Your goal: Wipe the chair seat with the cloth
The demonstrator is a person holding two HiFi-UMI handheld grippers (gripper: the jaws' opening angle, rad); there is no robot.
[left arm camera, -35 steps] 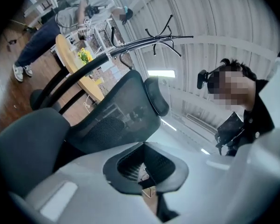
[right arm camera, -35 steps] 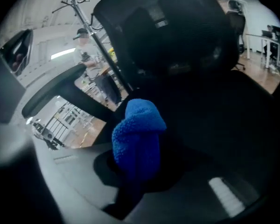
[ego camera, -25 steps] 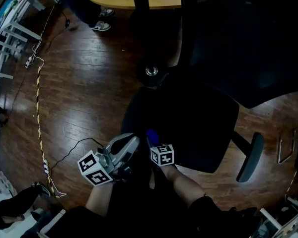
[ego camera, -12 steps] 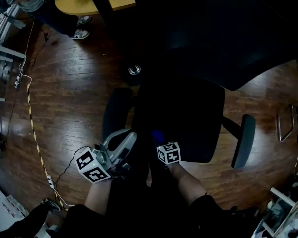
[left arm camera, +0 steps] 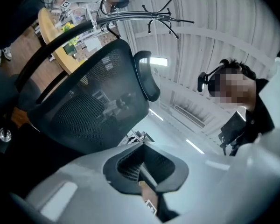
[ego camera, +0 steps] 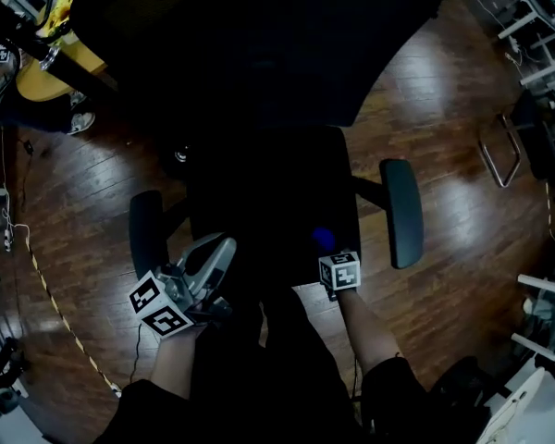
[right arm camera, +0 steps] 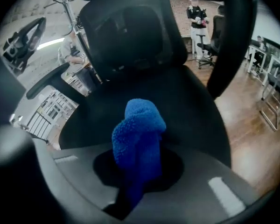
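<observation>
Wood floor (ego camera: 74, 202) surrounds a black office chair, with desks and a second person at the room's edges.

1. Seat (ego camera: 259, 188): dark and flat, running near to far from the person up to the backrest (ego camera: 259, 54). An armrest (ego camera: 402, 213) stands on the right, and a second one on the left.
2. Right gripper (ego camera: 326, 248): the jaws are clamped on the blue cloth (ego camera: 324, 239), which fills the gap between them. The cloth is a bunched roll with its long axis in line with the jaws, tip pointing far toward the backrest.
3. Cloth position: over the near right part of the seat. No view settles whether it touches the fabric.
4. Left gripper (ego camera: 220, 248): the jaws are closed together with nothing between them. It is tilted upward at the seat's near left edge.
5. Governing relation: nearly all of the seat lies far and left of the cloth tip, so a stroke would run away from the person or across to the left. The right gripper is the nearer one.
6. Progress: the dark seat shows no wiped or unwiped zones, so the scene fits an early stroke or a late one.
7. Markings: only square black-and-white markers on the gripper cubes. No brand or text is legible.
</observation>
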